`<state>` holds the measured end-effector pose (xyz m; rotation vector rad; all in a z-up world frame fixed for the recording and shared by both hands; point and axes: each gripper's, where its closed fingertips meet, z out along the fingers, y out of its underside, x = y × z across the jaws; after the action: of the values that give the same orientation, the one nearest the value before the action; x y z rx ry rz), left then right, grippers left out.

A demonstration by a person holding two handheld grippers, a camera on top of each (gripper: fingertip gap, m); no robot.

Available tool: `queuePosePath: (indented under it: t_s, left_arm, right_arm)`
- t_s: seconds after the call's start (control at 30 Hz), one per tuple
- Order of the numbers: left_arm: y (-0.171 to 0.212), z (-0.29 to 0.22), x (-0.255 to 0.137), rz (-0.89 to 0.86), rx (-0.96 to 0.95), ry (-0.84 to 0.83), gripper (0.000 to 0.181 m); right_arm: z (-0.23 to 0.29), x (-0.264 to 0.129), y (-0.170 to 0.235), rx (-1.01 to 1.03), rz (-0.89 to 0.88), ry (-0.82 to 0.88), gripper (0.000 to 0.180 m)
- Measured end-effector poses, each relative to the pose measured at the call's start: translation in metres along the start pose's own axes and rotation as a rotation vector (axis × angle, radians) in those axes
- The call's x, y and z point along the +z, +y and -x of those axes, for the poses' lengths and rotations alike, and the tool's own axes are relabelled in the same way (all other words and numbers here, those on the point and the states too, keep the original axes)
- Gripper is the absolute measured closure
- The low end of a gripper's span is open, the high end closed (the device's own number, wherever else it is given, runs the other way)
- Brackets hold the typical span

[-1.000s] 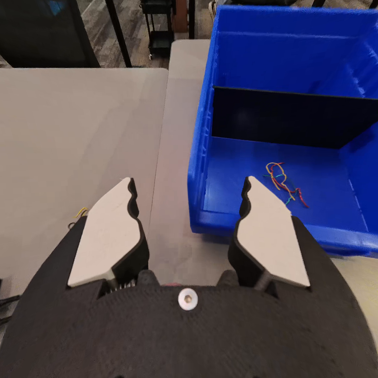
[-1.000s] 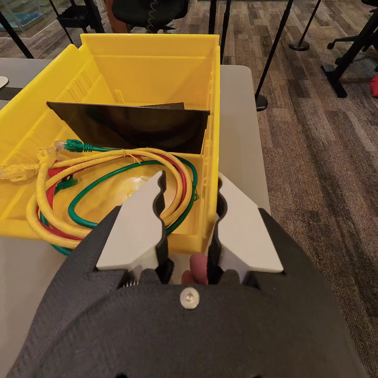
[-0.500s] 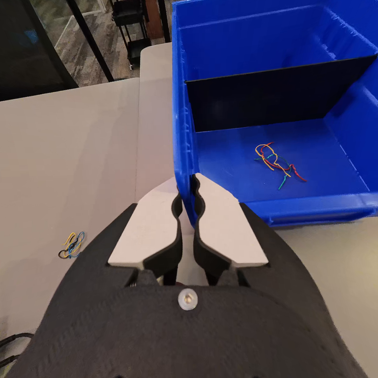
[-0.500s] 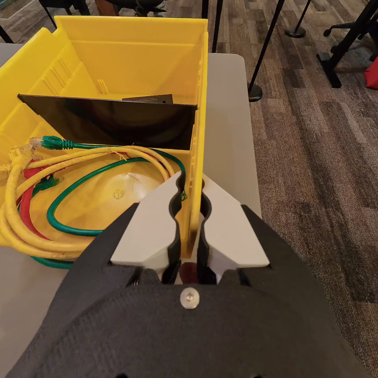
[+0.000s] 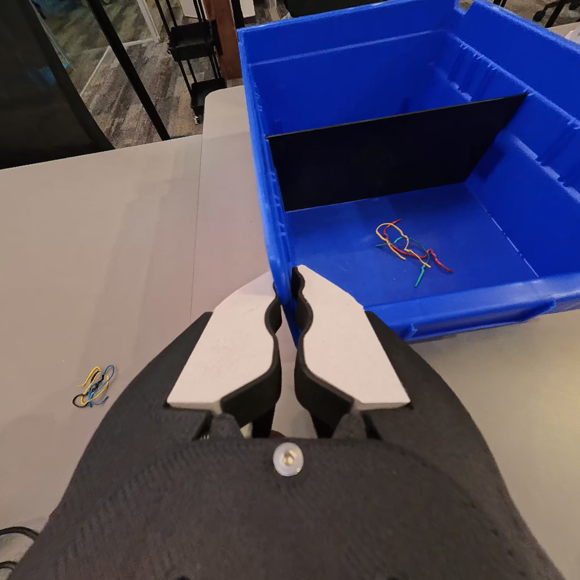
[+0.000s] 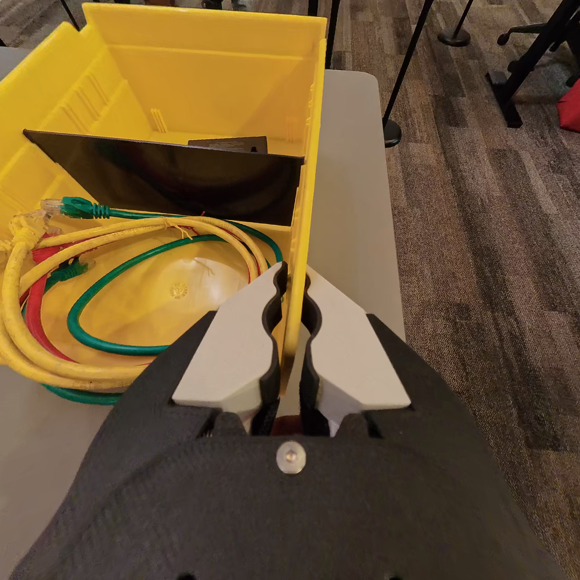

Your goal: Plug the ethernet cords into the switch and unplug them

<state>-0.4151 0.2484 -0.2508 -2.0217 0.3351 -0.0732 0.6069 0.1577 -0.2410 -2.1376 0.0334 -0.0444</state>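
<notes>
In the right wrist view, coiled ethernet cords, yellow (image 6: 18,317), green (image 6: 119,345) and red (image 6: 34,323), lie in the near half of a yellow bin (image 6: 204,81), in front of its black divider (image 6: 175,182). A dark flat device (image 6: 229,145) shows just behind the divider. My right gripper (image 6: 295,276) is shut on the yellow bin's right wall. In the left wrist view, my left gripper (image 5: 287,279) is shut on the left wall of a blue bin (image 5: 345,62) near its front corner. The blue bin holds a black divider (image 5: 392,157) and thin coloured twist ties (image 5: 408,248).
Both bins stand on a grey table (image 5: 94,251). A small bunch of twist ties (image 5: 94,387) lies on the table left of my left gripper. The table's right edge (image 6: 392,219) drops to carpet with black stand legs (image 6: 405,62). A black cable (image 5: 15,533) shows at lower left. Some 105 cm of space lies between my two pairs of fingers.
Both grippers moved onto the bin walls and closed on them: the left went from wide open to shut on the blue wall, the right from half open to shut on the yellow wall.
</notes>
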Motion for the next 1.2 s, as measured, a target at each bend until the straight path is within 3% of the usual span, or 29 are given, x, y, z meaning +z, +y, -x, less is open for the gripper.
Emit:
queuePosePath:
  t_s: [0.23, 1.2]
  left_arm:
    - [-0.012, 0.004, -0.011, -0.084, -0.139, 0.037, 0.177]
    - [-0.053, -0.017, -0.046, -0.251, -0.155, 0.131, 0.173]
  right_arm:
    - [0.027, -0.012, 0.009, 0.006, 0.03, 0.02, 0.175]
    - [0.253, -0.045, 0.027, -0.12, 0.075, -0.201, 0.175]
